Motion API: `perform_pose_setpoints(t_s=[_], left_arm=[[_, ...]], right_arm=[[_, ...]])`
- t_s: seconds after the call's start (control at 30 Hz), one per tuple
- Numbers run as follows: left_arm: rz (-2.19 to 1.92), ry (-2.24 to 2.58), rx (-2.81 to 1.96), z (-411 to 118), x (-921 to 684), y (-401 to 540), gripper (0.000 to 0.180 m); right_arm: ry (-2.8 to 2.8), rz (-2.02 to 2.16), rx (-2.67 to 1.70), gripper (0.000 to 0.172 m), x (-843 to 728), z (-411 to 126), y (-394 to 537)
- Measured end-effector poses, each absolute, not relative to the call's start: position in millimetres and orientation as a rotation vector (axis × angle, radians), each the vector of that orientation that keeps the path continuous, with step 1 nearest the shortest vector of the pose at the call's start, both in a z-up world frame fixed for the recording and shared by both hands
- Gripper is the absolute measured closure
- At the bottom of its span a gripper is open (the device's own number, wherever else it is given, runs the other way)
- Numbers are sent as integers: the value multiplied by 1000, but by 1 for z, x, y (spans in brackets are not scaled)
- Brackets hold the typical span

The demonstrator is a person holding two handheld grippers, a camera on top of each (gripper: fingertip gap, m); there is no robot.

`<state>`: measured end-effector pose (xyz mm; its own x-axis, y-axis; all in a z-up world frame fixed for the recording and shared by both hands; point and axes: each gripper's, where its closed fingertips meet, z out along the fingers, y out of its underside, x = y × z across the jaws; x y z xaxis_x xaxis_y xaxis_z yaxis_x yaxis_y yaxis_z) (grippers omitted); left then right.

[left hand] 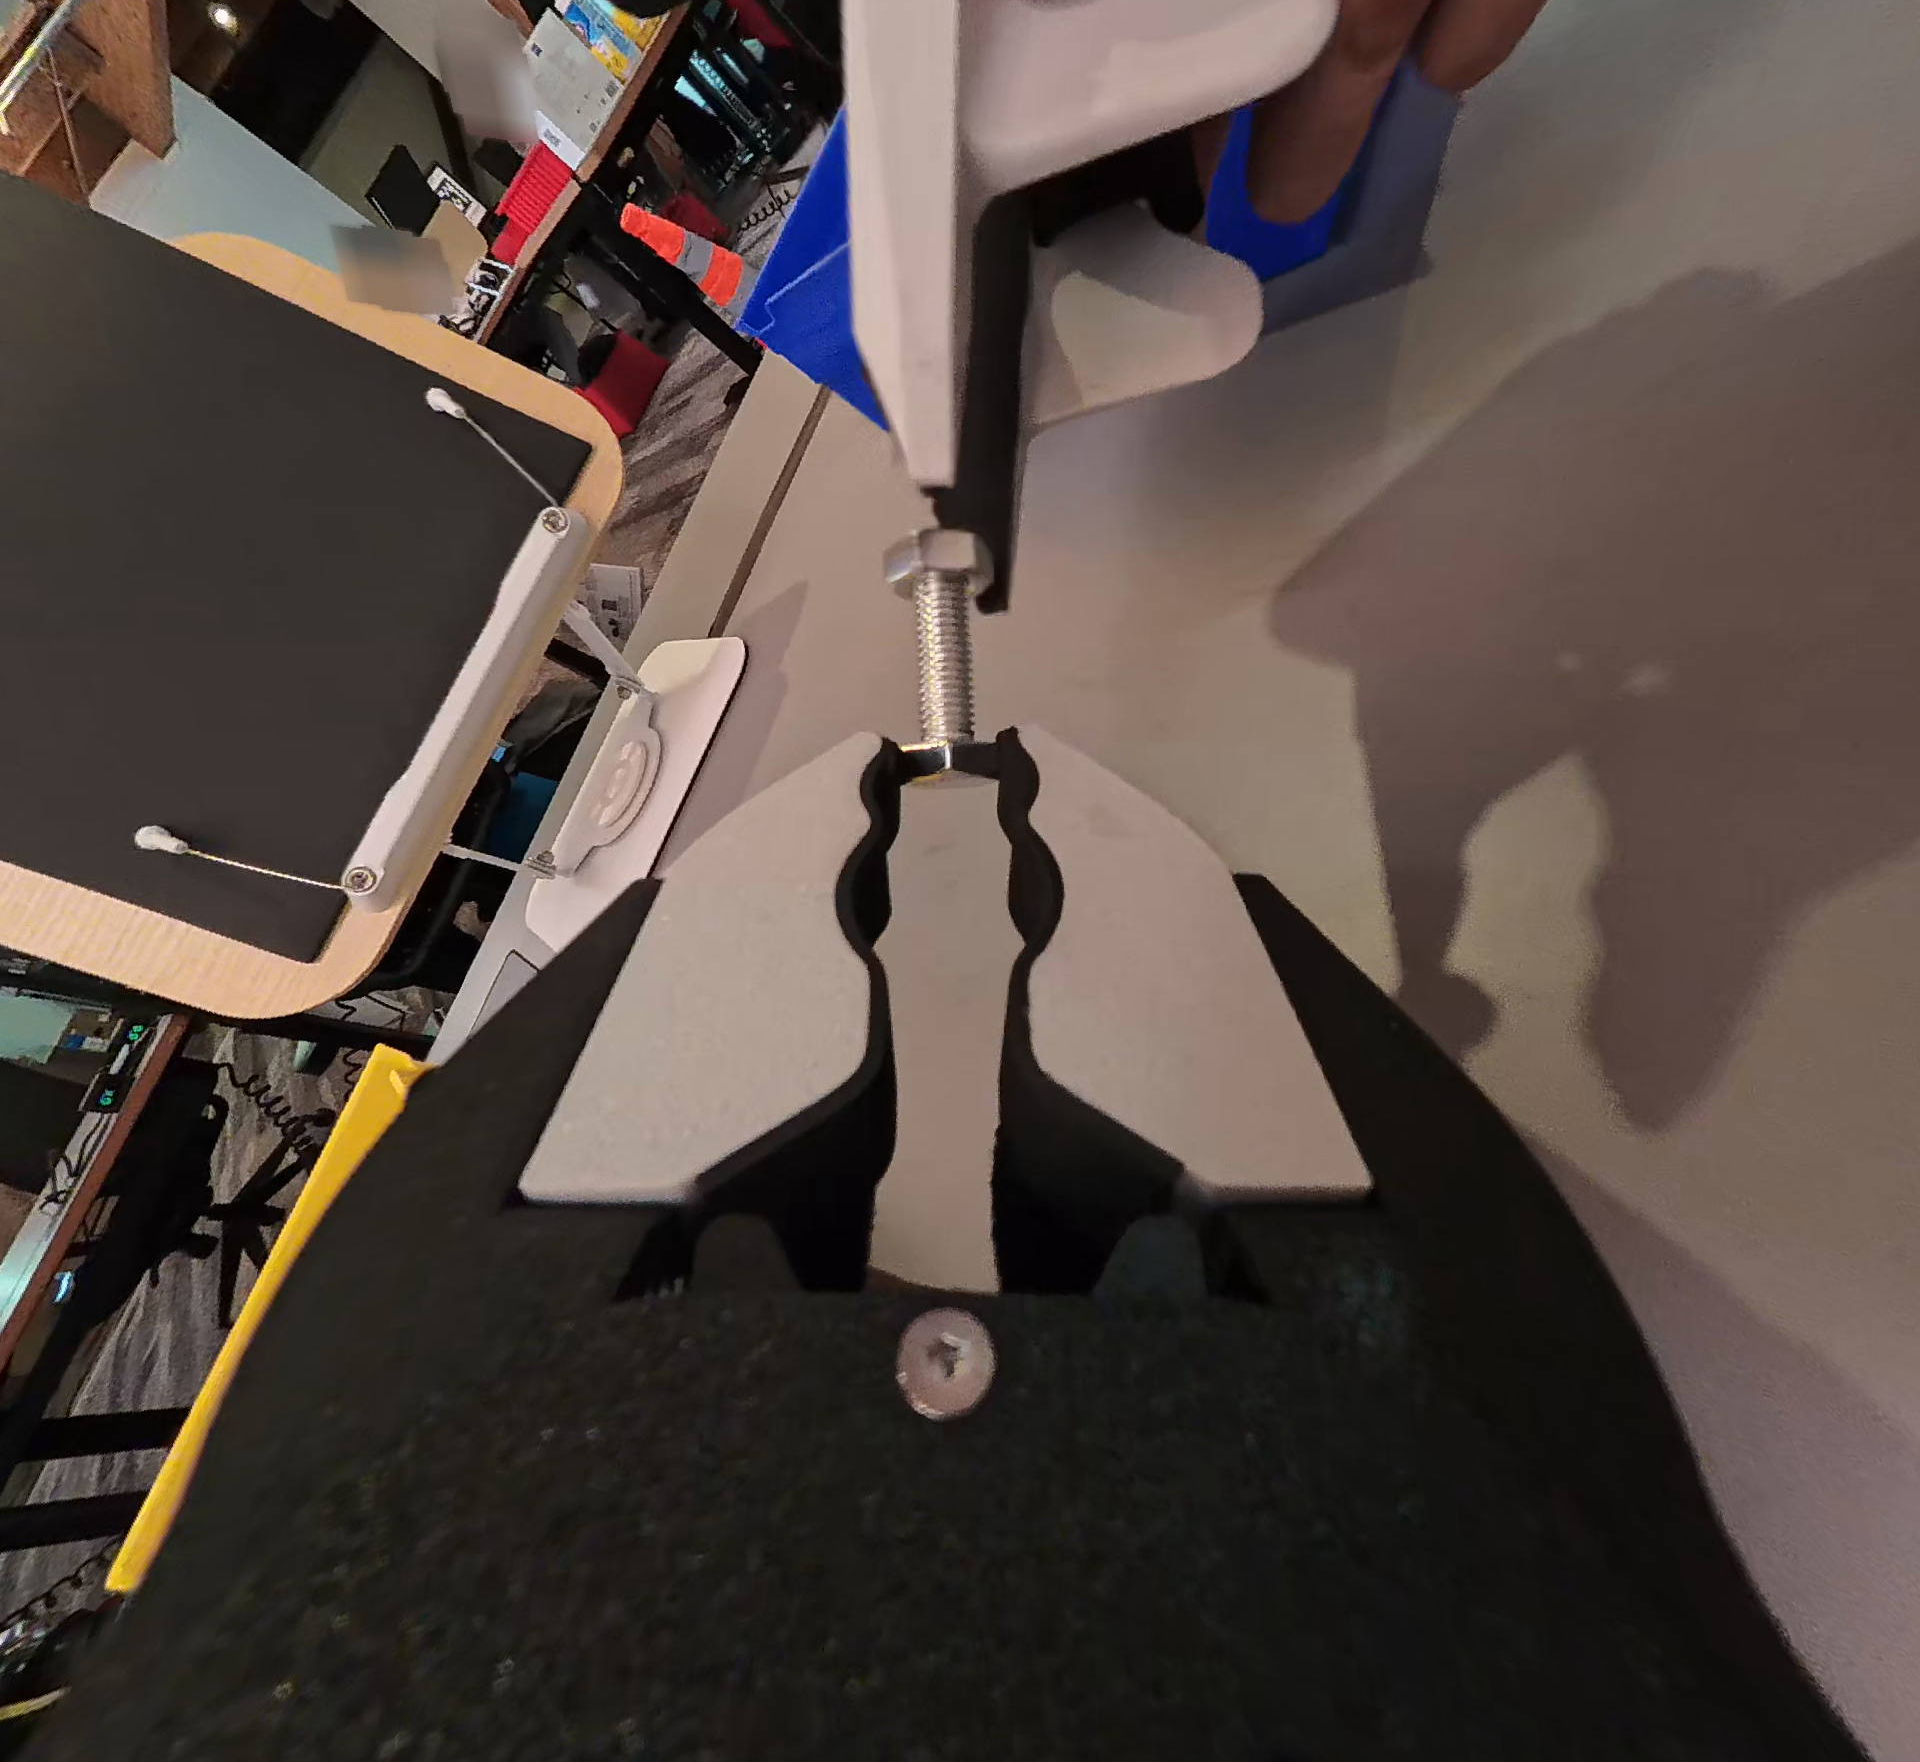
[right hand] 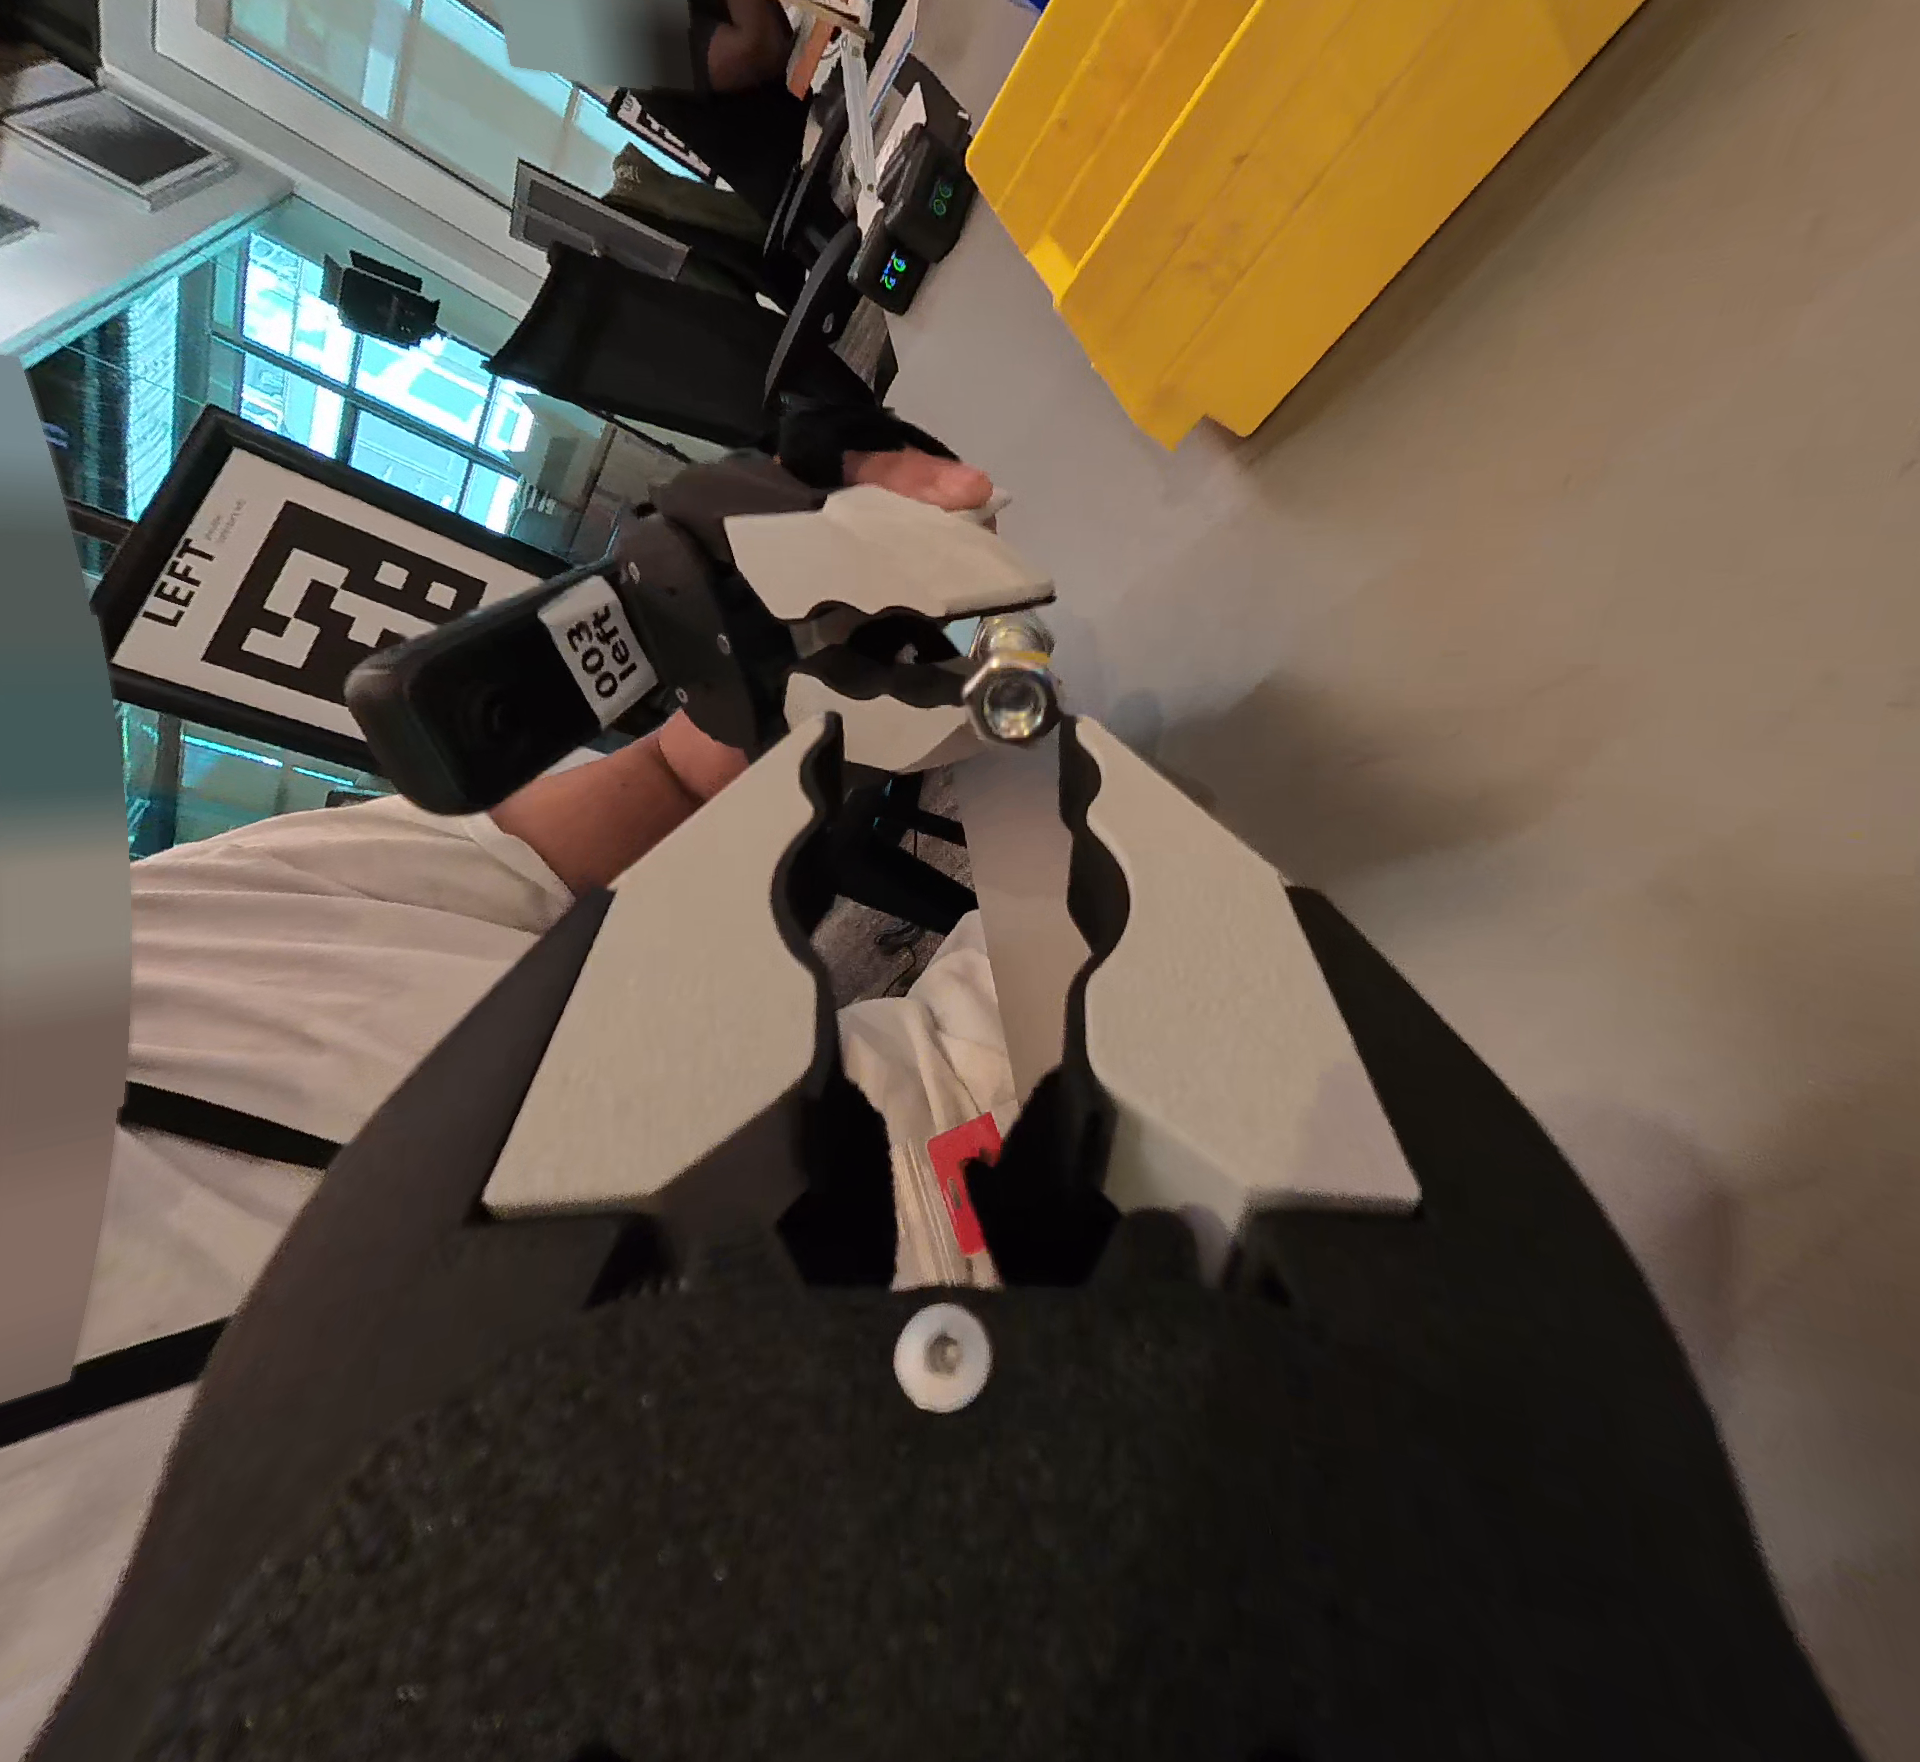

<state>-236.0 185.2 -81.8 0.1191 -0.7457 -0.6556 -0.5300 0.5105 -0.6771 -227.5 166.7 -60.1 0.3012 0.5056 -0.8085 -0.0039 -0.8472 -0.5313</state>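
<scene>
The left gripper [left hand: 943, 762] is clamped on the hexagonal head of a silver bolt [left hand: 943, 663]. At the bolt's far end sits a nut [left hand: 933, 557]; the right gripper [right hand: 951, 741] stands wide there, one pad beside the nut. The metal looks stiff and smooth, probably slippery; flat hexagonal sides seem best for holding.

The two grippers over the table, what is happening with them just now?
A person holds one gripper in each hand above a pale table. The left gripper is shut on the hexagonal head of a silver bolt, its black pads pressing both sides. A silver nut sits on the far end of the thread. The right gripper stands open at that nut, its fingers spread wider than it, not clamping it. Yellow bins stand behind.
</scene>
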Motion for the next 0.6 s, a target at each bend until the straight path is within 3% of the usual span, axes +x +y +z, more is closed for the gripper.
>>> perform_pose_setpoints(t_s=[0.27, 0.43, 0.6], left_arm=[[-409, 1509, -1217, -79, -237, 185, 163], [-823, 1629, -1315, -91, -238, 159, 163], [-1103, 1794, -1332, -104, -241, 124, 163]], right_arm=[[-716, 1414, -2116, 132, -227, -66, 149], [-1276, 730, -1701, 130, -210, -70, 140], [-1463, 37, -1177, 135, -203, -67, 116]])
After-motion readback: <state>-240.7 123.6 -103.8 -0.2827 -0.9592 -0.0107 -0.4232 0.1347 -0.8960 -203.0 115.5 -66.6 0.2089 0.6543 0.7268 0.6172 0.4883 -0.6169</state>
